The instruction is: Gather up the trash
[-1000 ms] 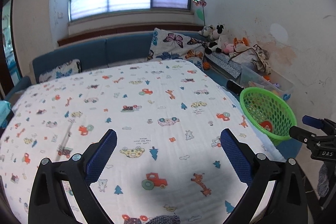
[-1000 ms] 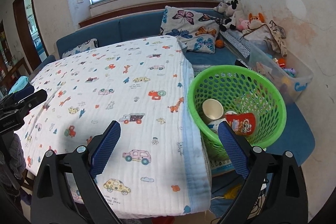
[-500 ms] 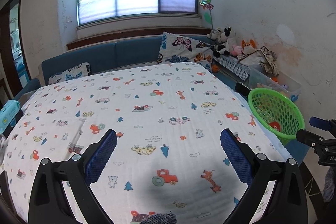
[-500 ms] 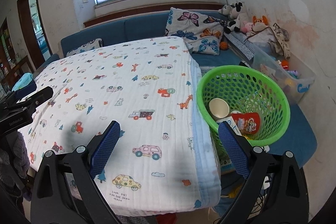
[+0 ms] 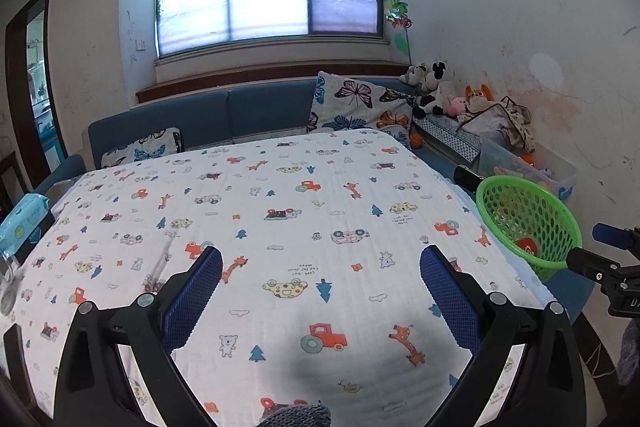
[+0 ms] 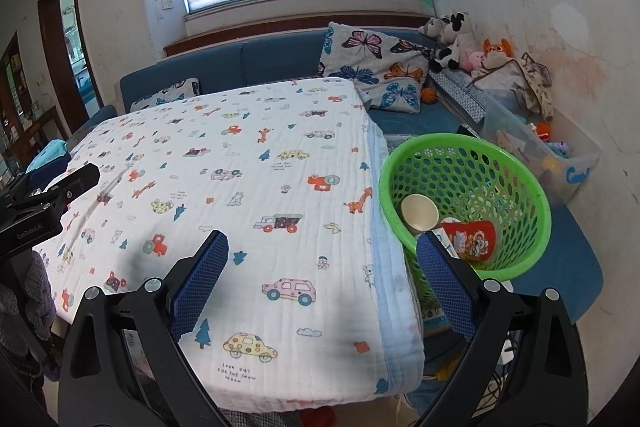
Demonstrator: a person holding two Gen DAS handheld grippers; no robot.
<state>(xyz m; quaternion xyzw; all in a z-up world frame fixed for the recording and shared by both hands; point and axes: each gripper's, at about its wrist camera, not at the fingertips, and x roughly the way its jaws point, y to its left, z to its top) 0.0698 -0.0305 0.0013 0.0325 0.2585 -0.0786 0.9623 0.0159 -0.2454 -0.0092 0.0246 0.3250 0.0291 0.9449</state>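
1. Right wrist view shows the patterned blanket [image 6: 240, 187] over the table as the largest surface, filling nine to twelve o'clock and the centre; I see no loose trash on it. The left wrist view gives the same blanket [image 5: 280, 211], also bare of litter.
2. Next in size, the green basket [image 6: 516, 163] stands just beside the blanket's right edge at about three o'clock. In the left wrist view the basket [image 5: 560, 203] also sits at three o'clock.
3. The right gripper [image 6: 322, 281] hangs over the near blanket edge at six o'clock with its jaws spread wide and nothing between them. The left gripper [image 5: 320, 297] is likewise spread and empty, above the blanket's near half.
4. The trash lies inside the basket: a red wrapper [image 6: 470, 241] and a paper cup [image 6: 419, 213], near the basket's front wall; a white item under them is too hidden to name.
5. Judging from this, collecting looks close to done. To finish well, scan the table's far corners at eleven and one o'clock, and the wipes pack [image 5: 24, 223] at nine o'clock, before stopping; keep both tools wide apart and clear of the cloth so they do not snag it.
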